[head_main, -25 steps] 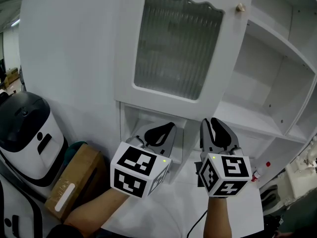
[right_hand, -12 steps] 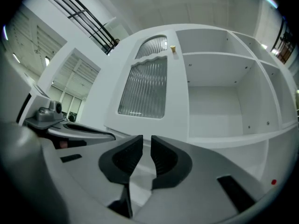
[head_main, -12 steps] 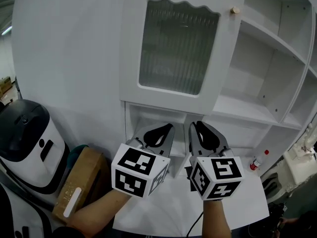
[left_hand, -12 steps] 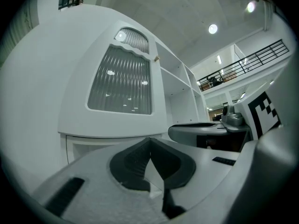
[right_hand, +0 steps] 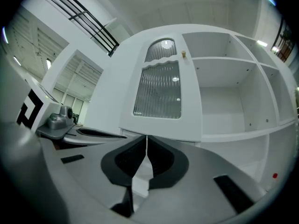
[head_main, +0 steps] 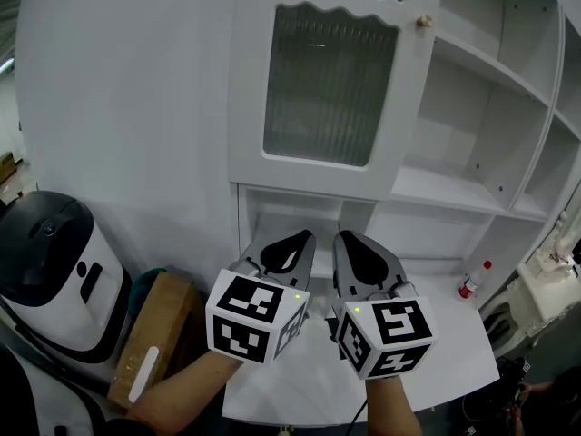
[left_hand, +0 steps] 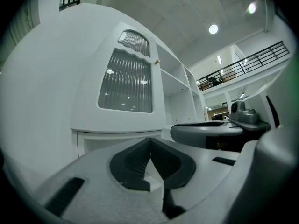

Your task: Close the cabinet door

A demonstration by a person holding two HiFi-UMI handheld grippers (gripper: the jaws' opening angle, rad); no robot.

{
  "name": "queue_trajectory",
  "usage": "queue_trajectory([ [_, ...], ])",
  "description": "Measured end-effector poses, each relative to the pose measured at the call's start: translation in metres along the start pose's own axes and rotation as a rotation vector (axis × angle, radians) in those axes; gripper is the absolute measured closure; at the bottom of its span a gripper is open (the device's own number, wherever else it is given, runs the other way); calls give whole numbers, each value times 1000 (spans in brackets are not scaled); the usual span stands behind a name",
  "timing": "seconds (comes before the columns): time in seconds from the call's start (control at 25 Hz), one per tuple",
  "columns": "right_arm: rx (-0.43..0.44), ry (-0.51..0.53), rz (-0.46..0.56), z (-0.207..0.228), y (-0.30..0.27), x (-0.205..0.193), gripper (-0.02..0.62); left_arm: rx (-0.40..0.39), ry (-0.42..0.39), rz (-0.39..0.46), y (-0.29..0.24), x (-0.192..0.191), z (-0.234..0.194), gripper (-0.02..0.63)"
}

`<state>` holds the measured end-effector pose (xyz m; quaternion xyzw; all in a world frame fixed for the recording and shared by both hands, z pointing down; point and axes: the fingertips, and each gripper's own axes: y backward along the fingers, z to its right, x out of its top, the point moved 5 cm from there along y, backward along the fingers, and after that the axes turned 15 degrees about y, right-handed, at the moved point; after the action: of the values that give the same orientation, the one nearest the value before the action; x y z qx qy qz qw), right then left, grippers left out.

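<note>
White curved wall (head_main: 127,89) fills the left side of the head view, and against it stands a tall white cabinet with open shelves (head_main: 472,134), its bare compartments showing on the right. Its white cabinet door with a ribbed glass panel and a wavy top edge (head_main: 331,89) is not shut: it stands to the left of the open shelves, leaving them uncovered, with its free edge next to them. Below the cabinet runs a white tabletop (head_main: 454,334). On the floor at lower left sits a rounded white and black appliance (head_main: 50,262), and just beside it a brown cardboard box (head_main: 150,330).

Both tools are held side by side above the tabletop, below the door and apart from it, pointing towards the cabinet. The left gripper (head_main: 292,240), with its black and white marker cube (head_main: 254,316) nearest the camera, has its jaws pressed together at the tips with nothing between them. The right gripper (head_main: 349,242) is closing; only a thin slit is left between its jaws, and nothing lies in it.

A small white bottle with a red cap (head_main: 469,280) stands at the right end of the tabletop. The door's small pale round knob (head_main: 423,21) sits high on its right edge.
</note>
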<state>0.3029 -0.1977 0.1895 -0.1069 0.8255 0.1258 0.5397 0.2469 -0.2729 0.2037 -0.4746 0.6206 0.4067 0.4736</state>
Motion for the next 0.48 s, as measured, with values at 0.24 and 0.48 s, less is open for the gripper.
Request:
queue_trajectory([
  [0.24, -3, 2, -10, -13, 3, 4, 569, -9, -3, -3, 10, 2, -2, 594],
  [0.48, -4, 11, -15, -23, 4, 7, 569, -18, 3, -5, 16, 3, -6, 594],
])
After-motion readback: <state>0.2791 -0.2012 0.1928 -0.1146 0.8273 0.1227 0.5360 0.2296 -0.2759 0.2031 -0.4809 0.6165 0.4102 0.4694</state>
